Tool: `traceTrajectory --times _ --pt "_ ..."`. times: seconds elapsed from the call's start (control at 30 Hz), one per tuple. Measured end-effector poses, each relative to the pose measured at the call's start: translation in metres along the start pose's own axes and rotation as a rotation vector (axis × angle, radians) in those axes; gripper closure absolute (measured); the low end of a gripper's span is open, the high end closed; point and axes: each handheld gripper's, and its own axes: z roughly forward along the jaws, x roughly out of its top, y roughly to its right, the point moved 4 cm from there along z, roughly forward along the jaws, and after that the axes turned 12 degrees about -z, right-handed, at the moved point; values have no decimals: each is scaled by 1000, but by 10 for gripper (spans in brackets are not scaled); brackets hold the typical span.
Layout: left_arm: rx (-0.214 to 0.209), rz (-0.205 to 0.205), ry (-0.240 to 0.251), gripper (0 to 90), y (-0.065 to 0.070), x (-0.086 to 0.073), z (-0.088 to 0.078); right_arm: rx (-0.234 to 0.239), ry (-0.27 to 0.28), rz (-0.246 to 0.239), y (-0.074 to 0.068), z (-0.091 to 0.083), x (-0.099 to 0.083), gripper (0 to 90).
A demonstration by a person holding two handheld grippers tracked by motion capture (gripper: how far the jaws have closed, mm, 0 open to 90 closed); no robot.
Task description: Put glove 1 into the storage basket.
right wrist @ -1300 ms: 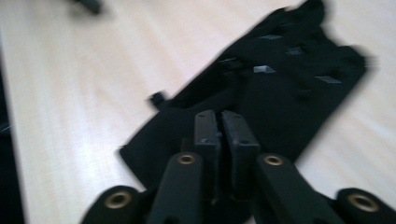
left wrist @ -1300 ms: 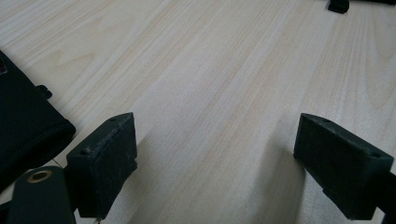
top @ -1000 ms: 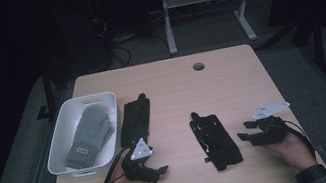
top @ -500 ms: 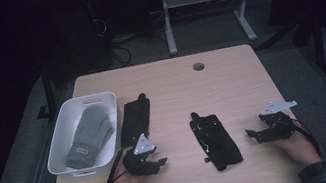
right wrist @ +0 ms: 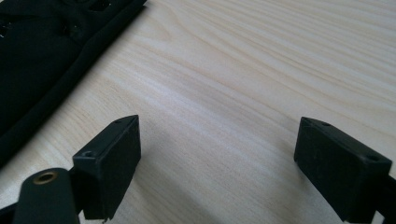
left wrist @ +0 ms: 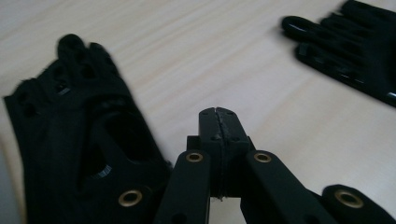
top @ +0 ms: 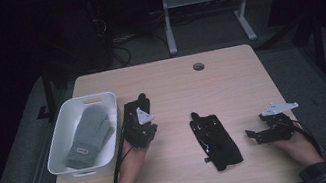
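Left gripper (left wrist: 218, 116): jaws just closed, pads pressed flat together, nothing visible between them. Sits just beside the cuff end of the left black glove (left wrist: 70, 135), whose fabric lies off to the side of the tips, not pinched. In the high view, hovers over the near end of that glove (top: 140, 100), right next to the white bin (top: 101, 96).

Right gripper (right wrist: 217, 158): jaws just opening, now wide apart, bare table (right wrist: 261, 70) between them, nothing held. Placed near the table's right edge in the high view (top: 252, 134), close to but apart from the second black glove (top: 215, 140), edge of it at upper left in the right gripper view (right wrist: 37, 60).

Step, by judgement: pickup of the left glove for the bin, grip apparently missed or not yet taken. Next move calls for reopening the left jaws, shifting onto the cuff, pinching fabric, then lifting toward the bin. Second glove untouched, flat mid-table.

Bin: one grey knit mitten (top: 88, 135) inside, lying lengthwise, room left beside it. No black glove in it yet.
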Motion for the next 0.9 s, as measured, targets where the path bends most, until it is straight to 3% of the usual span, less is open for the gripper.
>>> traceTrajectory --times 0.1,0.3,0.57,0.67,0.77,0.9 --pt "39 -7 -3 892 -9 9 7 2 0 -3 0 0 0 143" --pt "119 -72 -11 893 -31 25 26 3 0 -4 0 0 0 142" --pt "205 -75 -67 893 -40 21 52 6 -1 -2 0 0 0 141" --pt "208 -68 -96 893 -42 16 60 7 0 -4 0 0 0 141" --pt "199 -77 -93 894 -42 15 61 8 2 -3 0 0 0 142" --pt "155 -76 -97 894 -37 14 60 7 0 -4 0 0 0 142"
